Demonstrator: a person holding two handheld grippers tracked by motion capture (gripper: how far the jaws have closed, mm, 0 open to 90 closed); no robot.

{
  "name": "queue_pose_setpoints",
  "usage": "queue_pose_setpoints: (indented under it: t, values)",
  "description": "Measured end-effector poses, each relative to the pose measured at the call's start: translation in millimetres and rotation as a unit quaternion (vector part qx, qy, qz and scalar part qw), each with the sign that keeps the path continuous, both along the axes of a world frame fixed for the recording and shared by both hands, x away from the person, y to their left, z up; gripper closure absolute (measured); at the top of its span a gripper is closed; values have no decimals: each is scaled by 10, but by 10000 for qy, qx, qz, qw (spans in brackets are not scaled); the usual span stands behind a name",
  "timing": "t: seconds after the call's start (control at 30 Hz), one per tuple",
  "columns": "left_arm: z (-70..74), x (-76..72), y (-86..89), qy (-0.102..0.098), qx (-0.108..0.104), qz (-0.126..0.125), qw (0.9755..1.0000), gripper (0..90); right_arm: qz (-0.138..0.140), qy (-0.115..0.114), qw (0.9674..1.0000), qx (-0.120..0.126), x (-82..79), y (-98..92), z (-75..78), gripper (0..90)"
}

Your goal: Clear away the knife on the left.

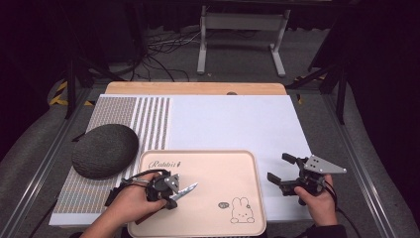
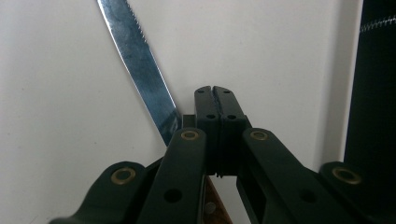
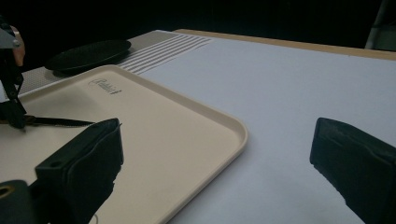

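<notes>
A serrated knife (image 1: 187, 190) is clamped in the left gripper (image 1: 167, 191), whose jaws are closed together at the junction of blade and brown handle. The grip is taken there presumably so that the blade is kept clear and steerable. The blade is extended toward 2 o'clock over the beige tray (image 1: 225, 168), at the tray's 8 o'clock area. The right gripper (image 1: 281, 171) is held with jaws wide apart and empty, over the white mat (image 1: 233, 119) just beside the tray's 3 o'clock edge, probably in readiness. A dark grey oval pad (image 1: 105, 150) is lying at 10 o'clock from the tray.
</notes>
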State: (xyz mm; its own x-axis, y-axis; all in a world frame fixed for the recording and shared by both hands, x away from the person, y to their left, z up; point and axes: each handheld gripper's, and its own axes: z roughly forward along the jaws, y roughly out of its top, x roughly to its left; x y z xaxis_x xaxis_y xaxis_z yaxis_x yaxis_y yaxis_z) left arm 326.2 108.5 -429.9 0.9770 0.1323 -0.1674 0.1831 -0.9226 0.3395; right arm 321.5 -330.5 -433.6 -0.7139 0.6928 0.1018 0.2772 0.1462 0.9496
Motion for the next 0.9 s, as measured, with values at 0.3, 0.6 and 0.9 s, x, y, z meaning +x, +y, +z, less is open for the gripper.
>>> queue_pose_setpoints:
  t: [0.3,0.6,0.9]
  values:
    - [-21,35,32,2,22,72,10000,900,7,-5,10000,-1,-2,-1,1,34]
    - [-21,71,97,-11,0,226,9997,900,8,2,10000,-4,0,1,-1,34]
    - [-31,116,114,-71,-120,425,9990,900,10,4,10000,-9,-1,3,-2,34]
